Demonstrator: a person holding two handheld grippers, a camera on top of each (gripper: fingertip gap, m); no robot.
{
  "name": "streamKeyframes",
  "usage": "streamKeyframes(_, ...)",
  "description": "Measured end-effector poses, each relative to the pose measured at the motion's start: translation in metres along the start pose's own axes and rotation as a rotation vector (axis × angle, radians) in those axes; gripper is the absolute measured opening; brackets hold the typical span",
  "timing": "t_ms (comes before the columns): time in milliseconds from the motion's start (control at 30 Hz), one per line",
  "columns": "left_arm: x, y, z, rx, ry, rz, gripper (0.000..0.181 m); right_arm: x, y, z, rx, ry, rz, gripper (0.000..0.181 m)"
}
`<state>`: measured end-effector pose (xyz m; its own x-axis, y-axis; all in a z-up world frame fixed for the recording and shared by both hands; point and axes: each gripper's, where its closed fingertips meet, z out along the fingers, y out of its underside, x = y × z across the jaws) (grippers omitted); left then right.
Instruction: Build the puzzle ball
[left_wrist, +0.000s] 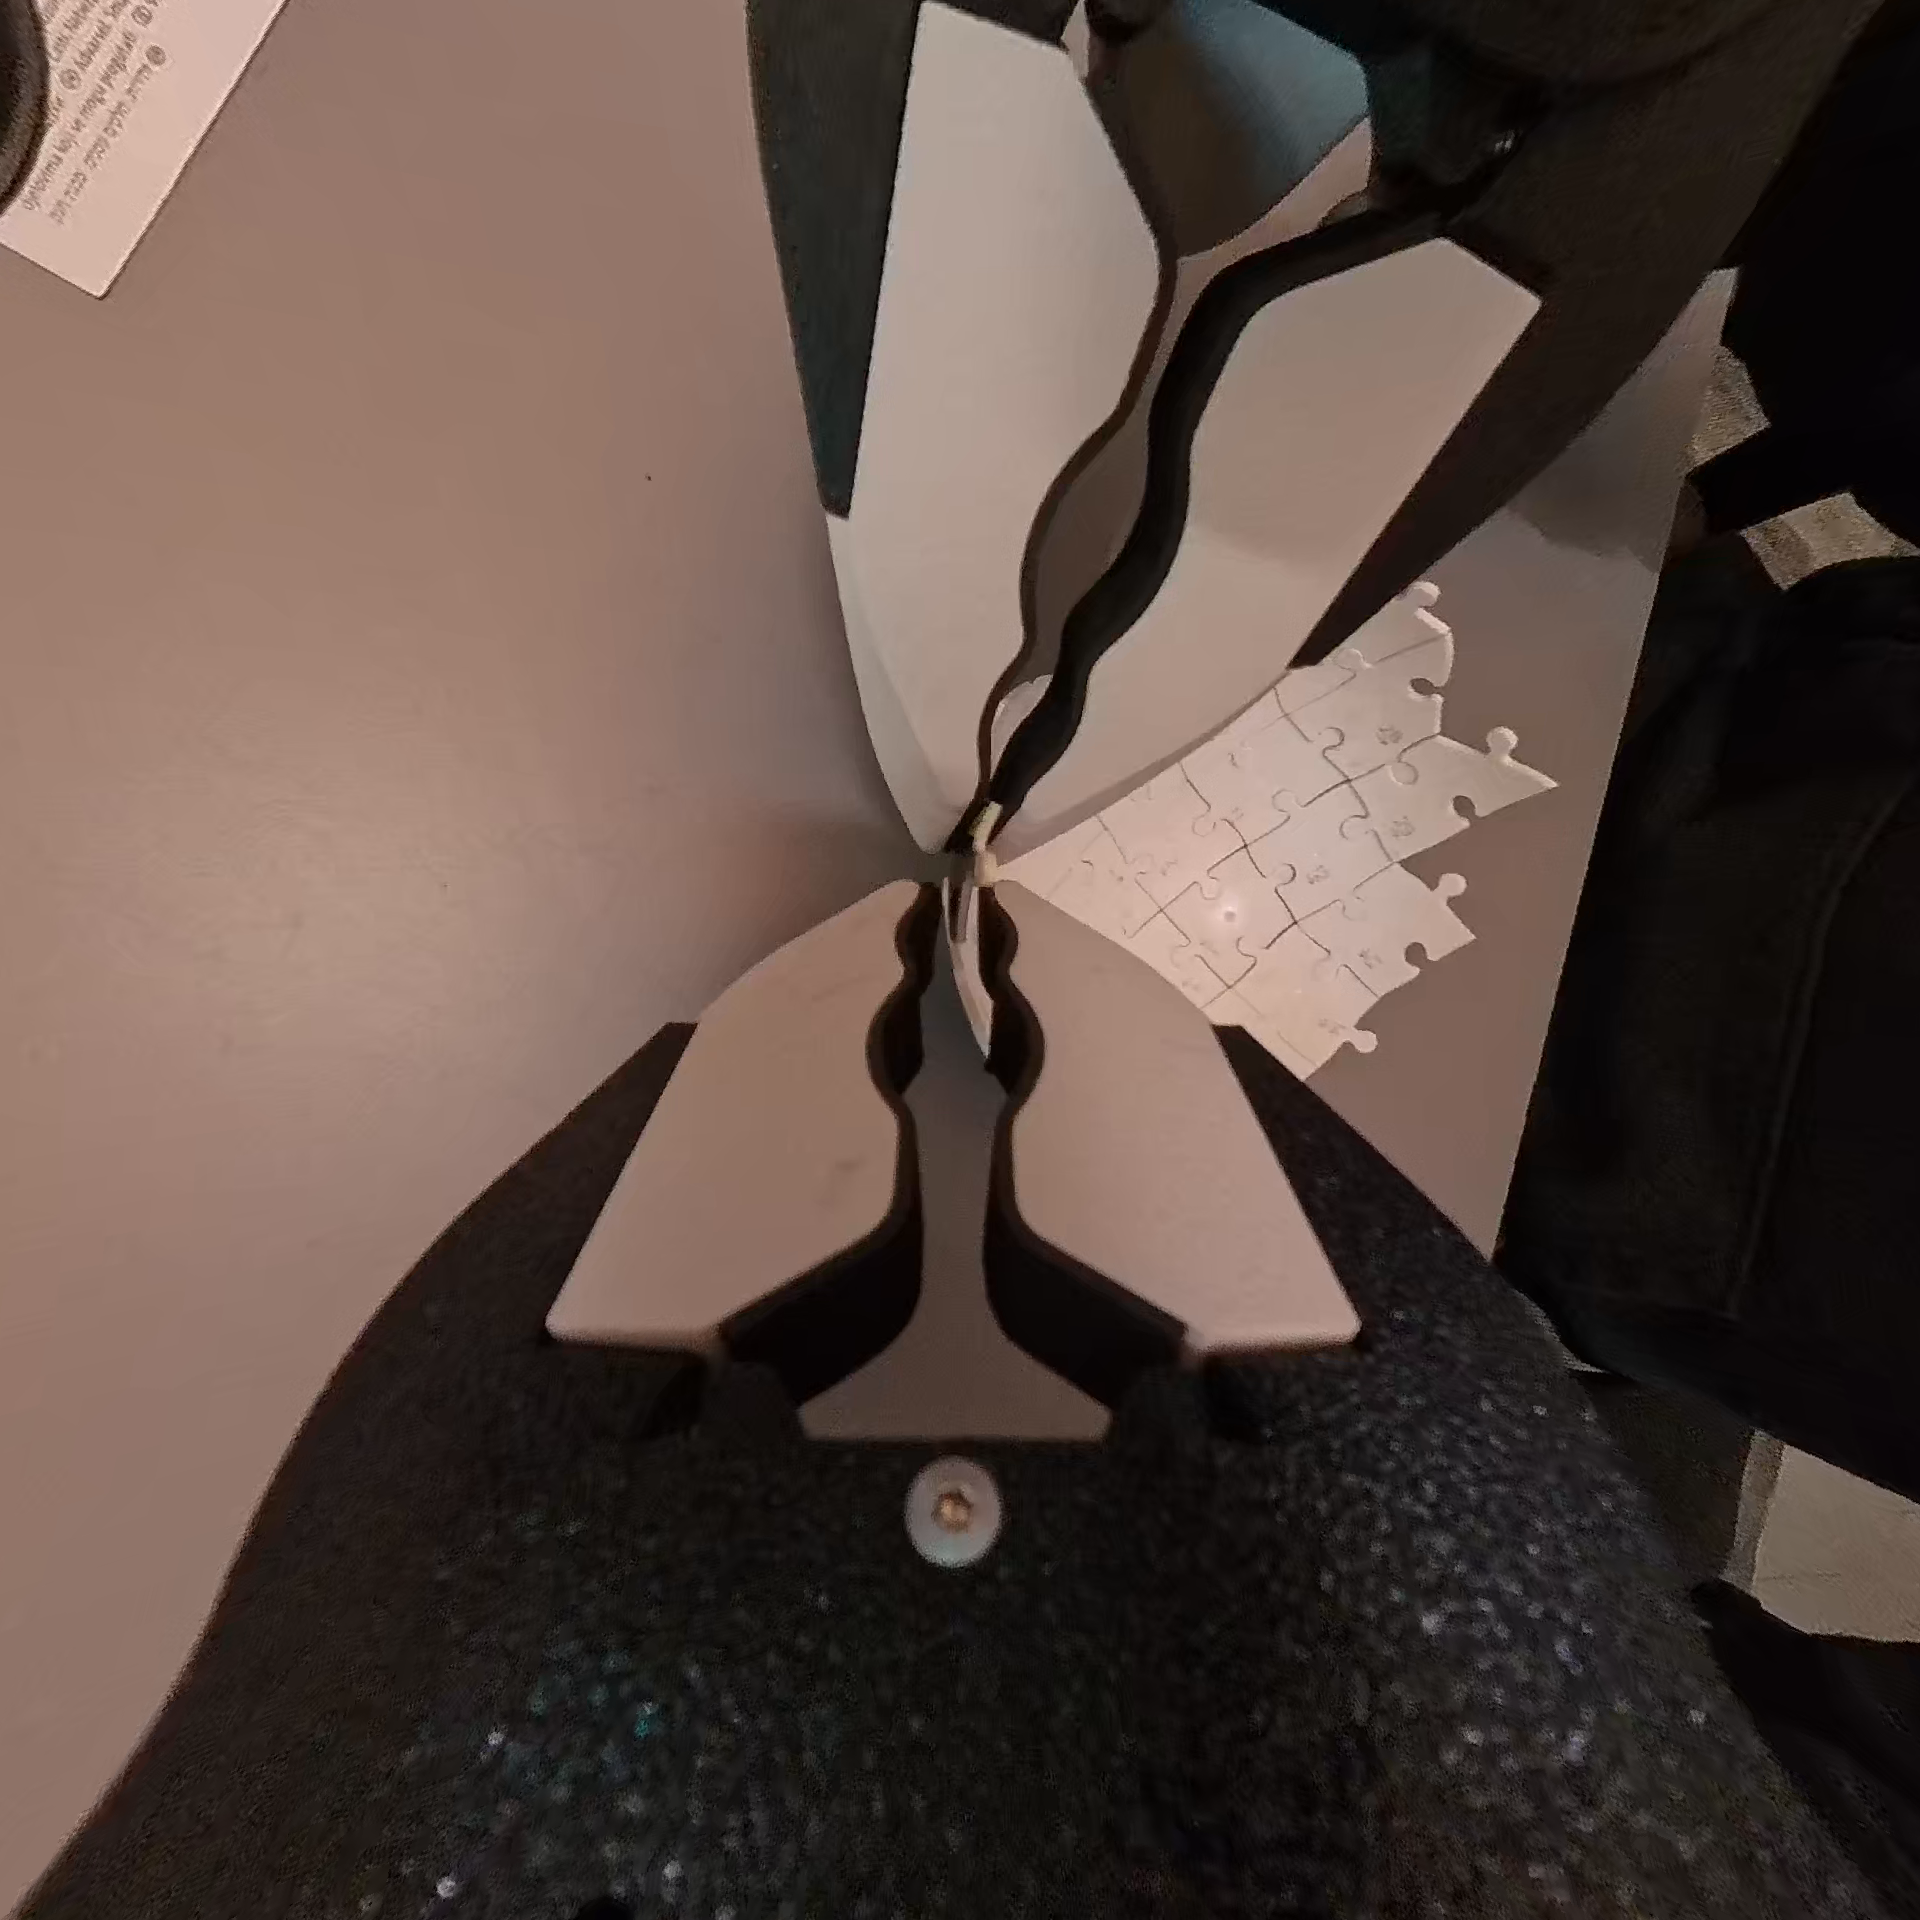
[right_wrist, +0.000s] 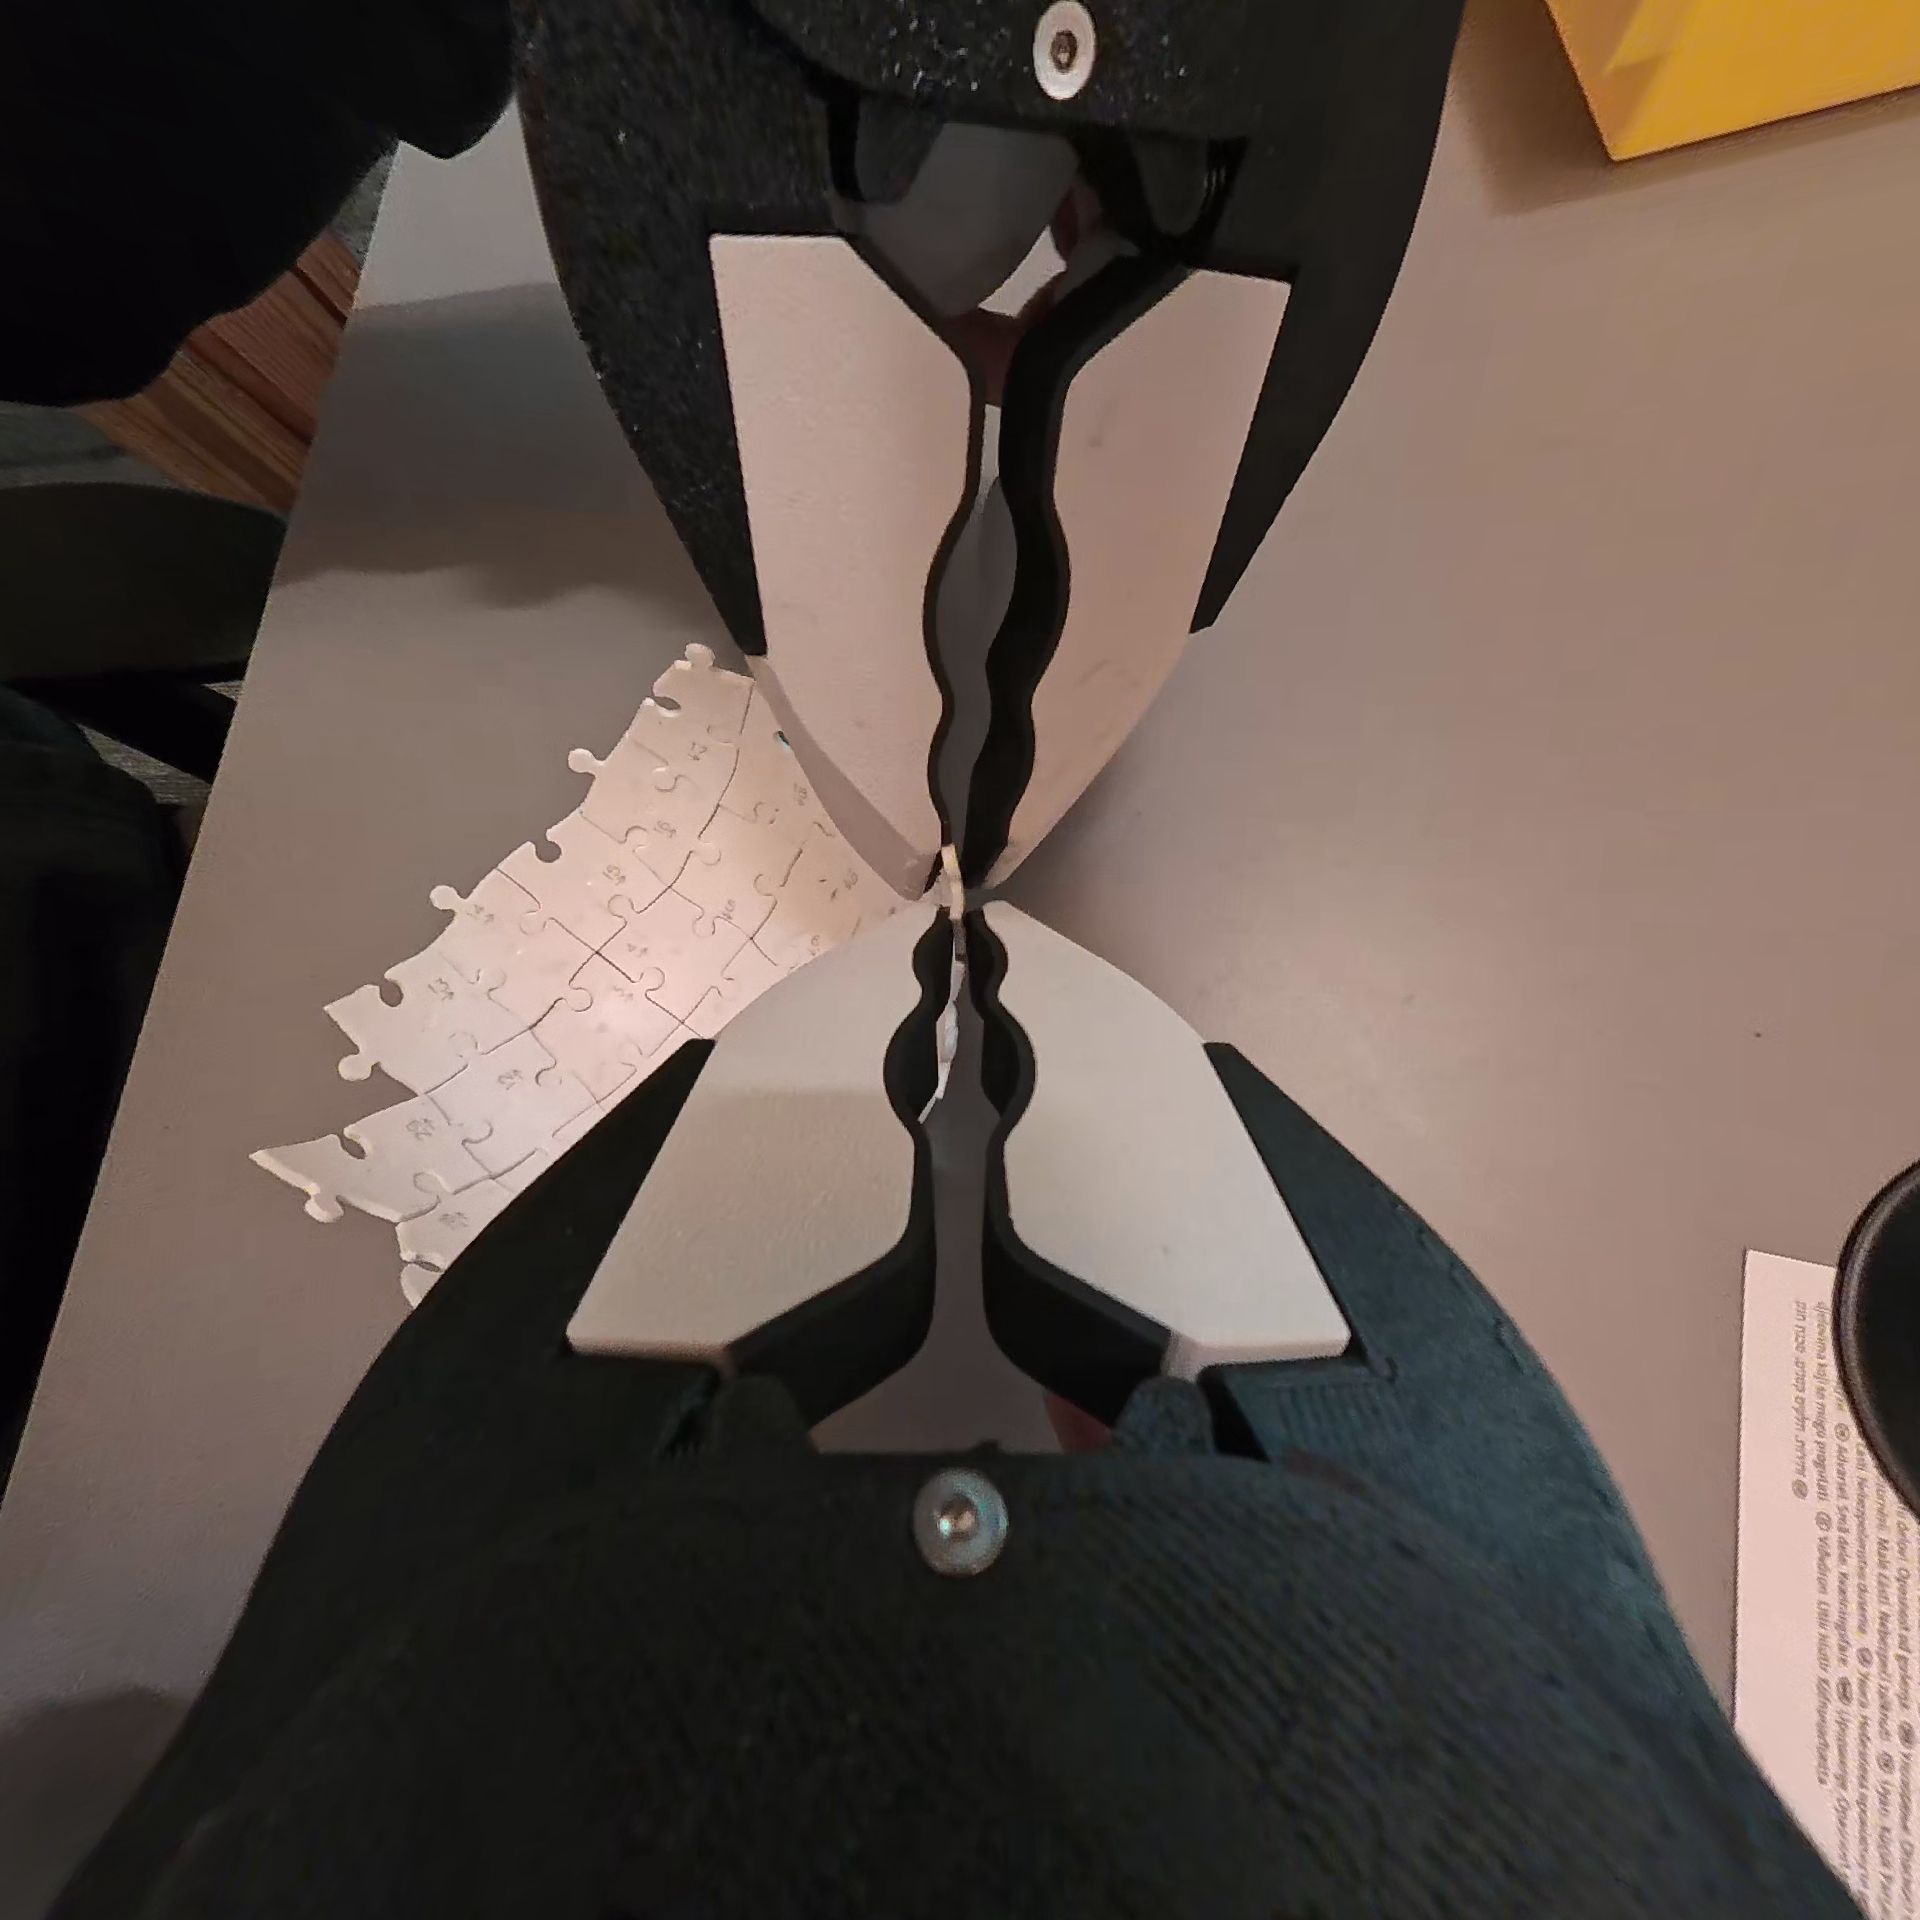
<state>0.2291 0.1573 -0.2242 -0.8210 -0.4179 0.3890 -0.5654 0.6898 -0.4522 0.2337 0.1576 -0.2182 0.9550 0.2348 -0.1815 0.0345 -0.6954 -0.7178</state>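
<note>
The left claw (left_wrist: 961, 899) and the right claw (right_wrist: 961, 914) meet tip to tip above the grey counter (left_wrist: 416, 623). Each claw is closed on the edge of the same curved sheet of joined puzzle pieces (right_wrist: 582, 956), which is part of the puzzle ball. The two grips are just beside each other, at one edge of the sheet. The sheet is white, with small marks on its pieces, and its free edge has knobs and notches. It spreads out from the claw tips toward the near edge of the counter; I cannot tell if this far part touches the counter. A white printed paper (right_wrist: 1808, 1621) lies flat on the counter, well apart from the sheet, beside a dark round object (right_wrist: 1881, 1299). A yellow box (right_wrist: 1745, 73) stands at the far corner.
</note>
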Motion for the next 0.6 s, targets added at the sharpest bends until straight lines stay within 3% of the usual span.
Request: streamKeyframes(600, 0.0008, -0.009, -0.0084, 0.051, -0.038, 0.045, 0.01, 0.0004, 0.0032, 0.0022, -0.028, 0.0, 0.003, 0.003)
